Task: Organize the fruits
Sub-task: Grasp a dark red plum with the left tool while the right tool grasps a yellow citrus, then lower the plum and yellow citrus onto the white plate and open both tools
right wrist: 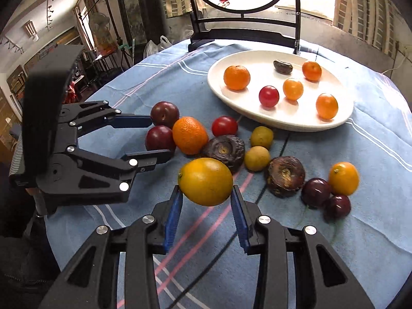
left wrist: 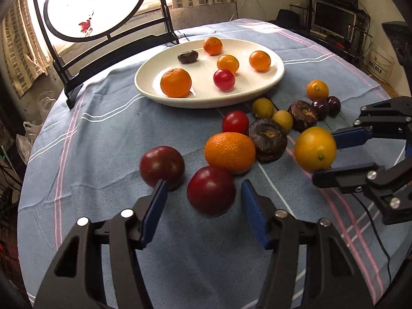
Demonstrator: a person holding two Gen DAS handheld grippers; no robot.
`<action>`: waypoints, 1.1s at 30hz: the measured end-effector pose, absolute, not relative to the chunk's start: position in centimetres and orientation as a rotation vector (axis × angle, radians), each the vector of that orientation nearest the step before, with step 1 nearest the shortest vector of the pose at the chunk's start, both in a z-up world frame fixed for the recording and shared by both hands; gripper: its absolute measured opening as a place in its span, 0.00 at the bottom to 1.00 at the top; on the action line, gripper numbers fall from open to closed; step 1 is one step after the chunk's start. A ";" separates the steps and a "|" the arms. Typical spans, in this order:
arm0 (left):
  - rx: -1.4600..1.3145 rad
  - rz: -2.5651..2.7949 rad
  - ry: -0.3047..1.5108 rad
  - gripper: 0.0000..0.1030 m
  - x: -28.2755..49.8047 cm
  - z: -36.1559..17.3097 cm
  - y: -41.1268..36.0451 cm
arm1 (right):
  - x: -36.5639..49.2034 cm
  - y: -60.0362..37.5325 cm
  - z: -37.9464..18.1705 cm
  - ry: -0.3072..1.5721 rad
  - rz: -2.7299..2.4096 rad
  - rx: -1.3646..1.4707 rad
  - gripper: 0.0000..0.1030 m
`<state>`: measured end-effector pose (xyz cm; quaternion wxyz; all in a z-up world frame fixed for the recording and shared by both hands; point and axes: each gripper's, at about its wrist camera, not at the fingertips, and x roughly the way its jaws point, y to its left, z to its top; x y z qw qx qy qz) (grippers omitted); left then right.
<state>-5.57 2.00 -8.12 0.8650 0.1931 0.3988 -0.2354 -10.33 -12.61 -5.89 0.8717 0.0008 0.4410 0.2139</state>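
Note:
A white plate (left wrist: 276,76) (right wrist: 215,82) holds several oranges, a red tomato and a dark fruit. My right gripper (right wrist: 206,198) is shut on a yellow-orange citrus fruit (right wrist: 205,181), held above the cloth; it also shows in the left wrist view (left wrist: 315,148). My left gripper (left wrist: 203,188) is open around a dark red plum (left wrist: 211,190), its fingers on either side; the plum also shows in the right wrist view (right wrist: 160,137). A second plum (left wrist: 162,166) lies just past the left finger. An orange (left wrist: 230,152) lies behind them.
More fruit lies loose on the blue striped tablecloth (left wrist: 103,134): a red tomato (left wrist: 235,122), two dark wrinkled fruits (left wrist: 267,139), two yellow-green ones (left wrist: 262,107), two small dark plums (left wrist: 325,106) and a small orange (left wrist: 317,90). A round framed screen (left wrist: 92,5) stands behind the plate.

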 end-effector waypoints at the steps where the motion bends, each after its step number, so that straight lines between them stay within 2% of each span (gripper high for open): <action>1: 0.416 -0.489 0.811 0.46 -5.7 -8.0 1.7 | -10.6 -13.0 -5.9 0.923 0.441 0.005 0.37; 3: 0.416 -0.509 0.823 0.36 -5.8 -7.9 1.4 | -10.9 -13.5 -5.9 0.921 0.430 0.003 0.37; 7: 0.420 -0.519 0.820 0.36 -6.5 -7.2 1.5 | -11.4 -14.3 -5.4 0.901 0.422 0.007 0.37; 11: 0.385 -0.512 0.759 0.36 -6.4 -4.1 2.1 | -11.3 -15.2 -3.3 0.842 0.405 0.002 0.37; 16: 0.320 -0.464 0.653 0.36 -3.7 1.1 1.4 | -9.4 -17.1 0.5 0.731 0.348 0.025 0.37; 20: 0.277 -0.424 0.614 0.36 -0.7 3.3 -0.3 | -6.4 -18.3 2.5 0.684 0.305 0.057 0.37; 33: 0.291 -0.353 0.668 0.36 6.9 -0.3 -3.8 | 2.3 -18.7 0.0 0.726 0.272 0.076 0.38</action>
